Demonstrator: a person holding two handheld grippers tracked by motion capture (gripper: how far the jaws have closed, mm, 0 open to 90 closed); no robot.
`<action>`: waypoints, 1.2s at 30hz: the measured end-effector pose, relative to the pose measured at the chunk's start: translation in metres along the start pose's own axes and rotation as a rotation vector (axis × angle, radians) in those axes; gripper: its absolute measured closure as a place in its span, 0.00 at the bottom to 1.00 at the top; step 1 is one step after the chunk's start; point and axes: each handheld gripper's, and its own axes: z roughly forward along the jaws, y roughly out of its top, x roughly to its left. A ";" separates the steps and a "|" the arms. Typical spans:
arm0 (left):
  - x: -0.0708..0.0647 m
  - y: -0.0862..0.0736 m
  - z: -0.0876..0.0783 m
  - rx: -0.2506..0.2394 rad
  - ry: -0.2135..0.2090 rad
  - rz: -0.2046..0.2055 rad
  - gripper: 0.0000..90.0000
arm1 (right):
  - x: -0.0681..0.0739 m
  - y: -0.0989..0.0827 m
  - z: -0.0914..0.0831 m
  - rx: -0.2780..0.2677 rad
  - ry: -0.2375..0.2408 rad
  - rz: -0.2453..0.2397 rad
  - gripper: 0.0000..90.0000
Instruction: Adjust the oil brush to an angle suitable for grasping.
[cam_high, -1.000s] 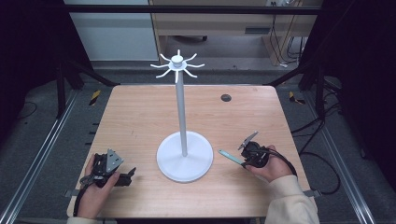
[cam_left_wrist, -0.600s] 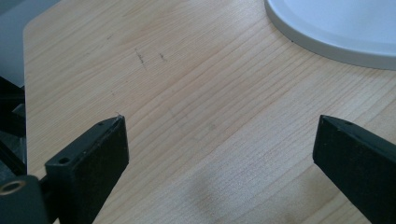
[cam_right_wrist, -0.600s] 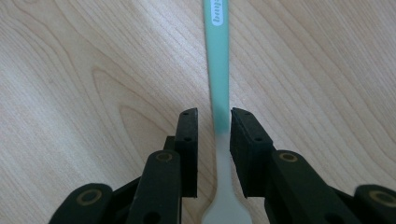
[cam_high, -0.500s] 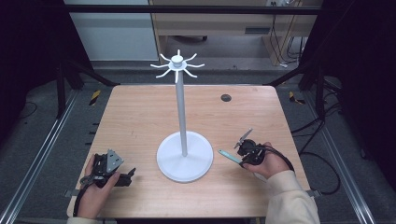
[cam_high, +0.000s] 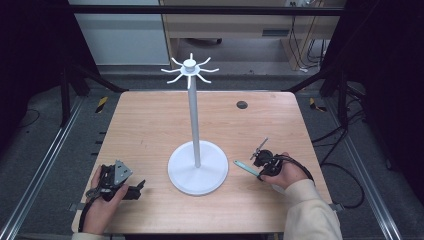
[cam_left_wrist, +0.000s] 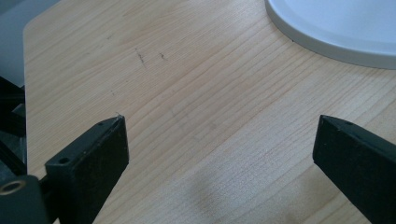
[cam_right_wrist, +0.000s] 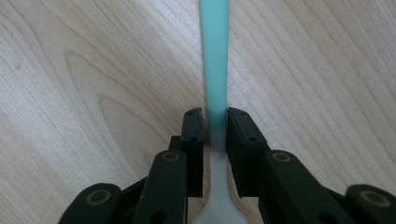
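Near right of the table (cam_high: 150, 125), right gripper (cam_right_wrist: 215, 122) is clamped on a thin teal-handled utensil (cam_right_wrist: 214, 56), held low w/ handle pointing toward the white stand (cam_high: 198, 167). Left gripper (cam_left_wrist: 219, 154) is spread wide, empty, near left. Risk: thin grip, so utensil could pivot or slip if swung, or knock stand's base.

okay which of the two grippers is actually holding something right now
The right gripper: its jaws are closed on a thin teal strip. The left gripper has its jaws wide apart over bare table, holding nothing.
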 end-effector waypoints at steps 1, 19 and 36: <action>0.000 0.000 0.000 0.000 0.000 0.000 0.03 | -0.001 0.000 0.000 0.000 0.004 -0.006 0.87; 0.001 -0.001 0.000 0.000 0.002 -0.004 0.03 | -0.005 0.007 -0.032 -0.195 0.010 0.043 0.92; 0.005 0.000 0.001 -0.006 0.008 -0.025 0.03 | -0.019 0.021 -0.058 -0.504 -0.043 0.172 0.92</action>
